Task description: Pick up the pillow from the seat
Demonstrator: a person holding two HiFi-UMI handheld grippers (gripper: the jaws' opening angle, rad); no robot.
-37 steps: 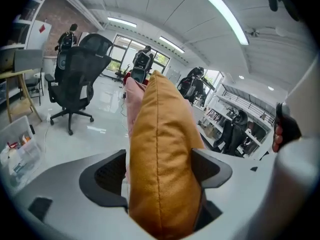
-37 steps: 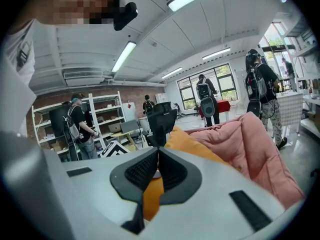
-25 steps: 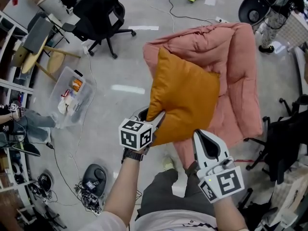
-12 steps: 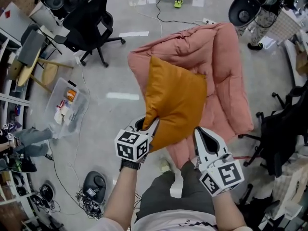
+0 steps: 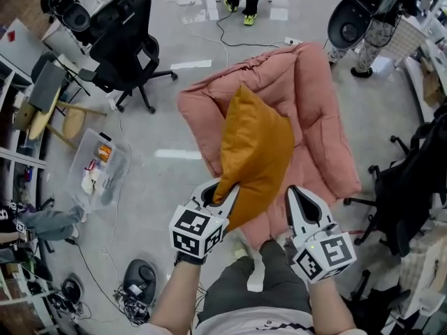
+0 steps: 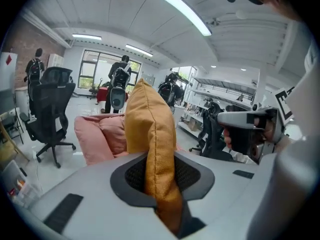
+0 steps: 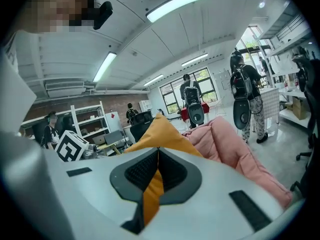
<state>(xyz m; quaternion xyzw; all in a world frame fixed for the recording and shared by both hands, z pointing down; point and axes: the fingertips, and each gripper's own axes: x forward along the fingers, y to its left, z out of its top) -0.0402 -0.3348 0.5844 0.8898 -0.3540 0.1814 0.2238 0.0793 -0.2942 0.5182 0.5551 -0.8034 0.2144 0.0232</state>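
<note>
An orange pillow (image 5: 255, 145) hangs upright over the pink padded seat (image 5: 318, 96), lifted off it. My left gripper (image 5: 222, 191) grips the pillow's lower left corner; its jaws are closing, and the fabric is squeezed between the pads (image 6: 159, 171). My right gripper (image 5: 293, 191) sits at the pillow's lower right edge. Its jaws are nearly together with a strip of orange fabric (image 7: 150, 194) caught in the slit. The pillow's bottom edge sags between the two grips. In the left gripper view the pillow (image 6: 147, 124) stands edge-on before the seat (image 6: 97, 134).
A black office chair (image 5: 126, 37) stands on the floor at upper left, and another dark chair (image 5: 412, 187) is at the right. A clear plastic bin (image 5: 98, 166) and a black device with cables (image 5: 138, 262) lie on the floor to the left. People stand at the far end.
The pillow has swung from lying broad against the seat to standing more upright and narrower. More of the pink seat now shows. Both grippers stay at its lower edge.
</note>
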